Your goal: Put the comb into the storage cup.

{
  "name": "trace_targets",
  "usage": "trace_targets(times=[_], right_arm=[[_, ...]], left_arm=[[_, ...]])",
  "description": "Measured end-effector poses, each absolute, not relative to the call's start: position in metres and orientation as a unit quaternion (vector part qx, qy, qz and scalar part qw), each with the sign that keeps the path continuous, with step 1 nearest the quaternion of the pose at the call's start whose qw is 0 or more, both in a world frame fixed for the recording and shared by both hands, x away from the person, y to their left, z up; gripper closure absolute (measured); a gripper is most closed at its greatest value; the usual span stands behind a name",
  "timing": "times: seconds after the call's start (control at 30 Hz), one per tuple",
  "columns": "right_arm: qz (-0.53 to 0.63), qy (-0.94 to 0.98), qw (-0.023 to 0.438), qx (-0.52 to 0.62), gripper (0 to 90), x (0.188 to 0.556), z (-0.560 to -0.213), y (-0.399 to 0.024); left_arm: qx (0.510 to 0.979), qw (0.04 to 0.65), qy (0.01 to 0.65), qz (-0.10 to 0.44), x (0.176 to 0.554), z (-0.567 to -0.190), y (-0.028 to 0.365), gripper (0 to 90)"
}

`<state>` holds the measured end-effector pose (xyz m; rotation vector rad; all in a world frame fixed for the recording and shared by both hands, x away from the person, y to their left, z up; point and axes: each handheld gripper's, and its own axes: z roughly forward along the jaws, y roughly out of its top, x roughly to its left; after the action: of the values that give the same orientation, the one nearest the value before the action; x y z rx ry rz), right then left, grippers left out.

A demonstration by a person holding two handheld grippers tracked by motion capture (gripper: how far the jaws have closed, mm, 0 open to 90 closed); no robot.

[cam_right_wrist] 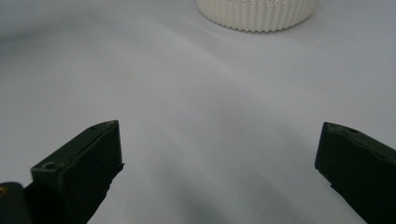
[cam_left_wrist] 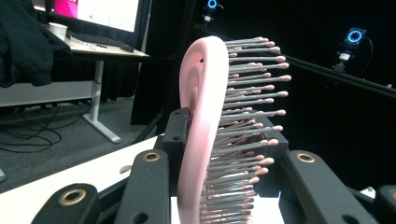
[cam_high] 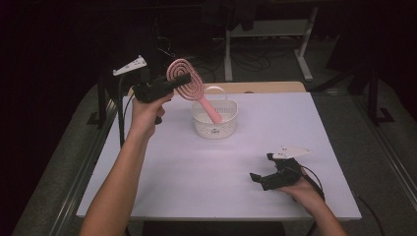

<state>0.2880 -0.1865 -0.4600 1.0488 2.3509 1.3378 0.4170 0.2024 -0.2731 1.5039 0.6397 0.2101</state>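
A pink spiral hairbrush (cam_high: pixel 186 82) is held in the air above the table, its handle slanting down into a white slatted basket (cam_high: pixel 215 126). My left gripper (cam_high: pixel 181 79) is shut on the brush's round head. In the left gripper view the brush (cam_left_wrist: pixel 205 116) stands edge-on between the black jaws, bristles pointing right. My right gripper (cam_high: pixel 261 167) rests low at the table's front right, open, with nothing between its fingers. The right gripper view looks across bare table to the basket's base (cam_right_wrist: pixel 256 16).
The white table (cam_high: pixel 196 167) spreads around the basket, with a wooden strip (cam_high: pixel 265 87) along its far edge. Beyond it stand desk legs (cam_high: pixel 305 44) and cables on a dark floor.
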Motion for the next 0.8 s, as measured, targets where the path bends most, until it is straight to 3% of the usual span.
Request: trace_targets(times=[0.8], right_arm=[[0.462, 0.804, 0.119, 0.356, 0.3, 0.287, -0.459, -0.186]], left_arm=[[0.663, 0.659, 0.336, 0.114, 0.456, -0.306, 0.175, 65.1]])
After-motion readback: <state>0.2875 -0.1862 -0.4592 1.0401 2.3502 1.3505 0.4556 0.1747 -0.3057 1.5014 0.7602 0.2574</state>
